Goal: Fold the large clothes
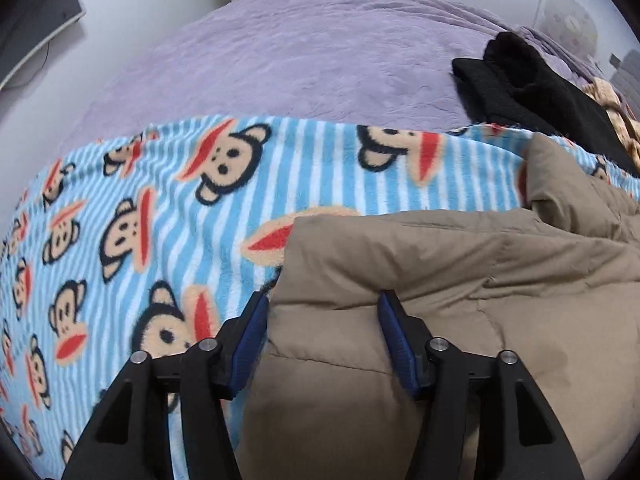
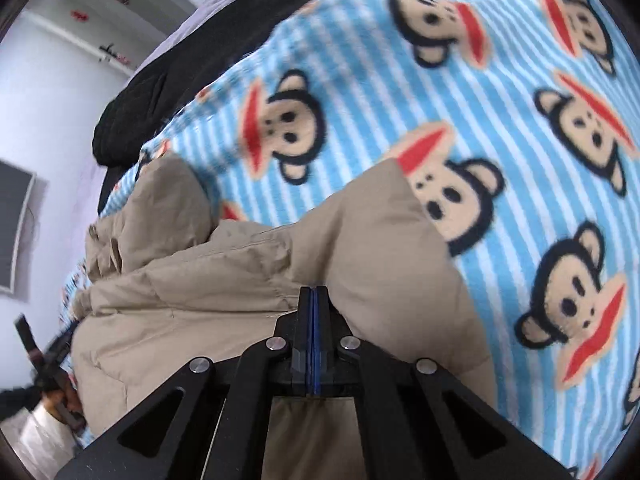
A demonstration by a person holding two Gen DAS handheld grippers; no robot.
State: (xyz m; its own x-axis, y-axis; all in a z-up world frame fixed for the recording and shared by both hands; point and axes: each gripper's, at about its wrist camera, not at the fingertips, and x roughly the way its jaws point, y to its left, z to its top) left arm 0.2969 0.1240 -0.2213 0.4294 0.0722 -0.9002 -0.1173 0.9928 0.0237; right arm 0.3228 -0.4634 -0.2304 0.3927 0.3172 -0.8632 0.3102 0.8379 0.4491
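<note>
A tan padded jacket [image 1: 460,280] lies bunched on a blue striped monkey-print blanket [image 1: 160,208]. My left gripper [image 1: 323,300] is open, its blue-padded fingers [image 1: 256,320] straddling the jacket's left edge without closing. In the right wrist view the jacket [image 2: 224,280] lies folded in puffy layers on the same blanket [image 2: 440,100]. My right gripper [image 2: 314,292] is shut, its pads pressed together over the jacket fabric; whether cloth is pinched between them cannot be told.
A purple bedspread [image 1: 280,52] lies beyond the blanket. A black garment [image 1: 532,92] lies at the far right, also seen in the right wrist view [image 2: 160,80]. The other hand-held gripper [image 2: 48,360] shows at lower left. White walls stand behind.
</note>
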